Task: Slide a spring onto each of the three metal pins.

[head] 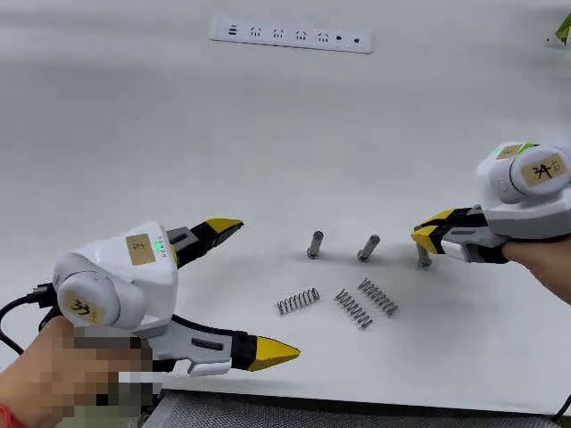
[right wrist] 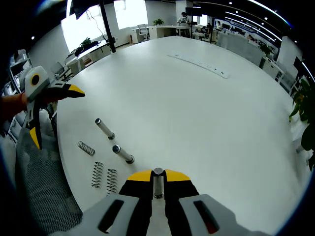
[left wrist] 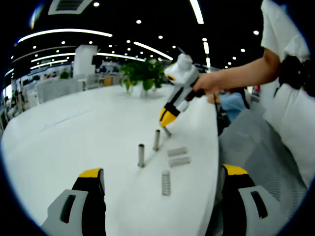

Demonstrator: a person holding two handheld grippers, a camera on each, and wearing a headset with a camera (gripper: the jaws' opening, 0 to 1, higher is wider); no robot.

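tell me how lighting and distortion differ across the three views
Head view: soft even light, barely any shadows around the springs, little distortion. Left gripper view: fisheye bends the table, and the ceiling strips glare against dark. Right gripper view: same bulge, blown-out windows top left, and the pin between the jaws is sharp.

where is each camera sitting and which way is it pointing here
Head view: on the person's head, looking forward and down at the white table; the left tool, the right tool and the hands holding them show.
Left gripper view: on the left tool, looking along its open jaws over the pins and springs toward the right tool and the person's arm.
Right gripper view: on the right tool, jaws closed around the nearest pin, facing the left tool.
Shared: both gripper views see pins, springs and the opposite tool.
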